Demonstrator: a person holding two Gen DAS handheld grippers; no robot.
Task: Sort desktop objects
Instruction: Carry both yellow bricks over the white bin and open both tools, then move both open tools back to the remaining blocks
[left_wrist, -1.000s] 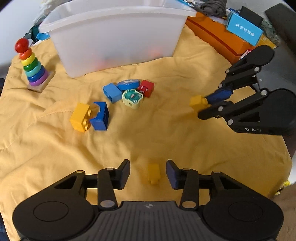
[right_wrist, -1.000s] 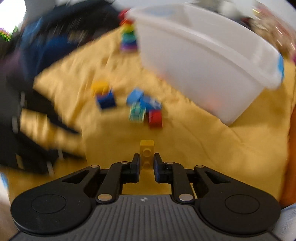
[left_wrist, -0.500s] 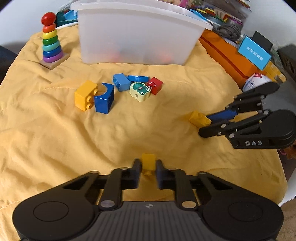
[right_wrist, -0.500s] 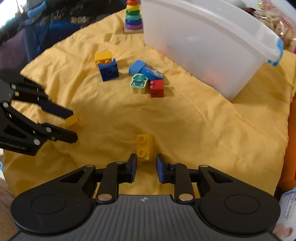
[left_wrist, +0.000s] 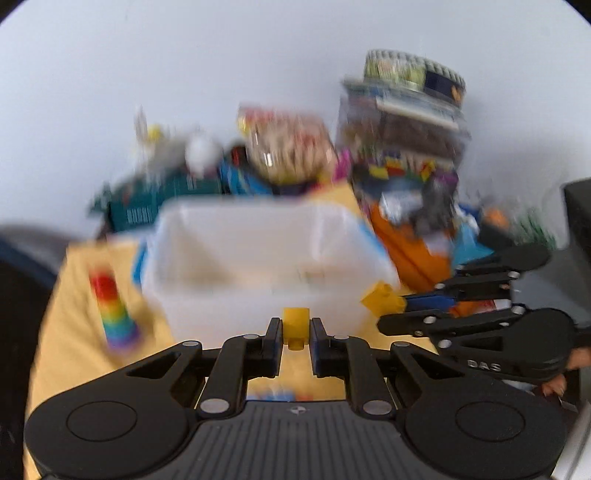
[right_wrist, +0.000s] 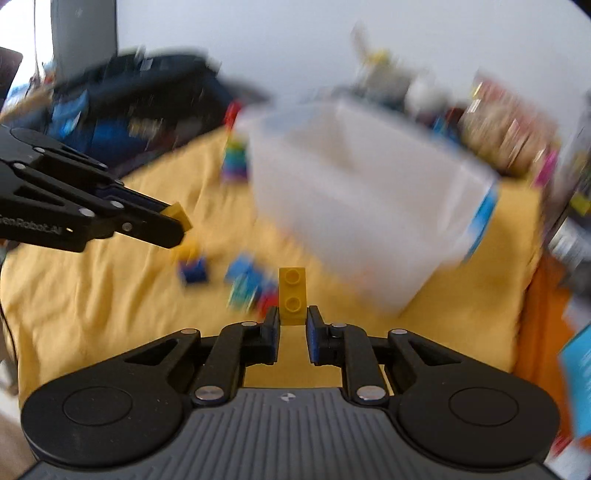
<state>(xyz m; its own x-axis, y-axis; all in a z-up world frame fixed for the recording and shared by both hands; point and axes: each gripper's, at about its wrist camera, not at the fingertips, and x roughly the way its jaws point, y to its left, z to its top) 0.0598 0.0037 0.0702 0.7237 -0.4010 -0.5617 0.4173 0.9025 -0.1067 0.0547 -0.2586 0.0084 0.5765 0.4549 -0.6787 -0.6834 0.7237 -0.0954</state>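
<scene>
My left gripper (left_wrist: 294, 328) is shut on a small yellow brick (left_wrist: 295, 326) and holds it in the air in front of the white plastic bin (left_wrist: 258, 258). My right gripper (right_wrist: 292, 321) is shut on a yellow two-stud brick (right_wrist: 292, 295), also raised toward the bin (right_wrist: 362, 229). The right gripper shows in the left wrist view (left_wrist: 391, 308) with its brick (left_wrist: 382, 301) near the bin's right corner. The left gripper shows in the right wrist view (right_wrist: 177, 221) with its brick (right_wrist: 179, 215). Both views are blurred.
Several loose bricks (right_wrist: 243, 280) and a blue brick (right_wrist: 192, 271) lie on the yellow cloth (right_wrist: 110, 295). A rainbow ring stacker (left_wrist: 112, 310) stands left of the bin. Orange boxes (left_wrist: 410, 247) and cluttered containers (left_wrist: 402, 125) stand behind and to the right.
Both grippers have lifted off the cloth with their yellow bricks and swung up toward the bin. The right gripper closed on its brick.
</scene>
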